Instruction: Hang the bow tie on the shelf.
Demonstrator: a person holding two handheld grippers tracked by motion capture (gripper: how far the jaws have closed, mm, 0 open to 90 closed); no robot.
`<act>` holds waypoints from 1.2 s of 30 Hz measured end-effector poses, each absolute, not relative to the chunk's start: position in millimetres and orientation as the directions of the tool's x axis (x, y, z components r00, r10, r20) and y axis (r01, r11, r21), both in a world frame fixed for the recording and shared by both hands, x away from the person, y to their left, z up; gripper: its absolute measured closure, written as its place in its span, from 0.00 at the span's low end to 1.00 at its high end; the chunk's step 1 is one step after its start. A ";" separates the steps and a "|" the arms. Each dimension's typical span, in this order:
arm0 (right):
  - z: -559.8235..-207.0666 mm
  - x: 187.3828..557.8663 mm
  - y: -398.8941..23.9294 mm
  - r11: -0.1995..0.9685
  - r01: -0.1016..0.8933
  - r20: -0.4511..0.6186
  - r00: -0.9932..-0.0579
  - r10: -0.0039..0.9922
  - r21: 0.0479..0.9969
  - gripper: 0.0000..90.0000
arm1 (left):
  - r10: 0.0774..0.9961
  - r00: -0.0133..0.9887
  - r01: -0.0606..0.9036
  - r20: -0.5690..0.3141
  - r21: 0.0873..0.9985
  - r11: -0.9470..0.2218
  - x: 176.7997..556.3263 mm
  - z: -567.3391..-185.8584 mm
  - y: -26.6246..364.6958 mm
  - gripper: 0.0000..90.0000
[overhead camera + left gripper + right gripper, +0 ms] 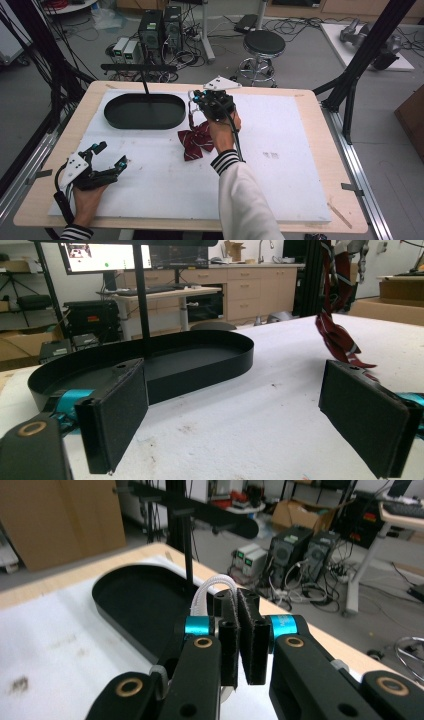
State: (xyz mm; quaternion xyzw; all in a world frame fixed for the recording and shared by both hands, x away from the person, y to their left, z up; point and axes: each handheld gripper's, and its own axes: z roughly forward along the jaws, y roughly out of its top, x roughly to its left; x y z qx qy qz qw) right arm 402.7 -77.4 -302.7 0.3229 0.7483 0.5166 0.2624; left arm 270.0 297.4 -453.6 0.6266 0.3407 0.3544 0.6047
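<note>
A dark red striped bow tie hangs by its white strap from my right gripper, which is shut on the strap just right of the black oval tray. The tie's lower end reaches down to the white board; whether it rests there I cannot tell. In the right gripper view the jaws are pressed together with the strap looping over them and the tray beyond. My left gripper rests open at the front left, holding nothing. Its own view shows wide-apart jaws, the empty tray and the dangling tie.
A white board covers the wooden table. A thin black pole with a crossbar rises at the tray's far rim. Beyond the table are computers and a stool on the floor. A black frame post stands at the right.
</note>
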 end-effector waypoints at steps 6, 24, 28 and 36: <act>-295.1 405.1 -70.7 0.234 0.176 -0.063 -0.658 0.751 0.956 0.97 | 0.855 0.518 0.000 0.029 0.999 -0.034 270.3 -453.6 297.4 0.14; -274.2 429.2 -48.7 0.213 0.158 -0.056 -0.663 0.746 0.964 0.97 | 0.855 0.518 0.004 0.021 1.000 -0.027 271.0 -453.7 297.7 0.14; -270.8 435.9 -43.0 0.221 0.146 -0.070 -0.665 0.744 0.964 0.97 | 0.854 0.521 0.008 0.019 1.000 -0.027 271.2 -453.5 297.9 0.14; -266.0 444.6 -29.5 0.238 0.152 -0.073 -0.680 0.730 0.959 0.97 | 0.853 0.522 0.009 0.017 1.000 -0.025 271.4 -453.6 298.1 0.14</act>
